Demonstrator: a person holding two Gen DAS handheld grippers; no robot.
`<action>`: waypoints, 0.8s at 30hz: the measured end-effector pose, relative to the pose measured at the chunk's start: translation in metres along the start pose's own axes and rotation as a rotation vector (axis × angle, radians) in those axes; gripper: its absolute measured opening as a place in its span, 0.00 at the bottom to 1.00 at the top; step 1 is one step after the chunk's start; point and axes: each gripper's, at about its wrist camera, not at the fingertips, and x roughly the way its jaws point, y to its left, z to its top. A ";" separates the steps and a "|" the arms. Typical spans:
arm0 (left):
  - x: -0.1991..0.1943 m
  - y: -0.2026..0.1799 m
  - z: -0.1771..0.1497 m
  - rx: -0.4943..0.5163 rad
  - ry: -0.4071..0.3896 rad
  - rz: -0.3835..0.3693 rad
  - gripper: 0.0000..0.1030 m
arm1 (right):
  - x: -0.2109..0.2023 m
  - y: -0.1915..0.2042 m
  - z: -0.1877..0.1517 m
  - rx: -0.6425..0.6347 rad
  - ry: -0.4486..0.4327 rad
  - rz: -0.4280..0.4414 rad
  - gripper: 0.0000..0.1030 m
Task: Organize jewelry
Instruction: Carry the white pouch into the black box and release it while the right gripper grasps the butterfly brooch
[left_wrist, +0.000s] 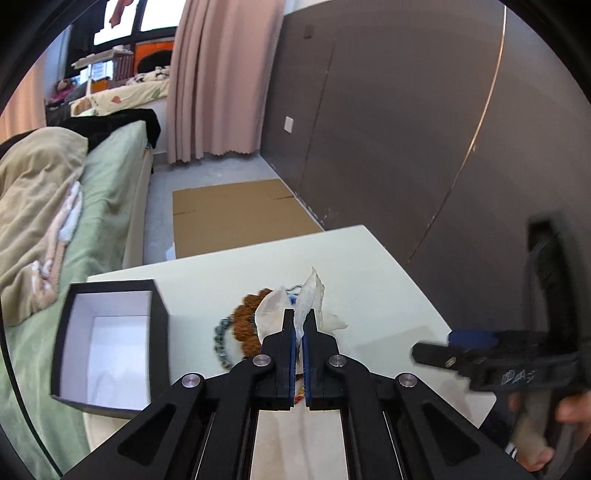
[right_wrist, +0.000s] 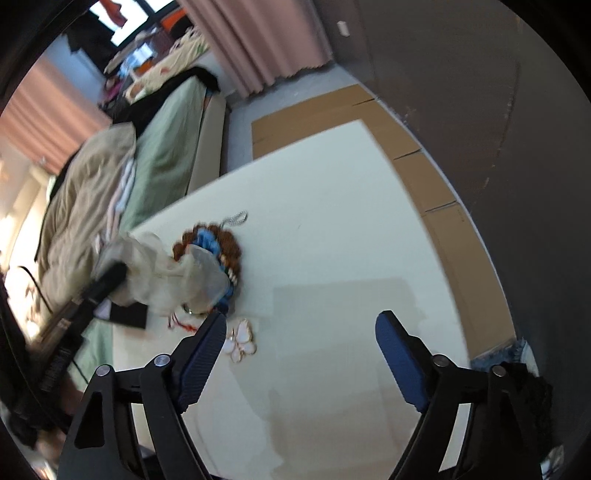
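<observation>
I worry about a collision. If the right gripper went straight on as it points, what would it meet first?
Probably just the bare white table; the open right gripper has the butterfly pendant beside its left finger, not ahead.

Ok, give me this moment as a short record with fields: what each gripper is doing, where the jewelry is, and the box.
left gripper: shut on the sheer organza pouch, holding it above the pile
right gripper: open, nothing between its fingers, over the table
jewelry pile: brown bead bracelet, dark bead bracelet, blue beaded piece, all still on the table
butterfly pendant: white, gold-edged, lying apart beside the right gripper's left finger
box: black, white inside, open, at the table's left edge, nothing visible in it
</observation>
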 end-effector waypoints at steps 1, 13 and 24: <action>-0.003 0.004 0.001 -0.009 -0.005 -0.001 0.02 | 0.004 0.004 -0.001 -0.018 0.010 -0.007 0.79; -0.036 0.040 0.000 -0.066 -0.050 0.014 0.02 | 0.050 0.059 -0.027 -0.252 0.115 -0.095 0.73; -0.056 0.067 0.001 -0.120 -0.088 0.024 0.02 | 0.059 0.087 -0.043 -0.409 0.085 -0.177 0.40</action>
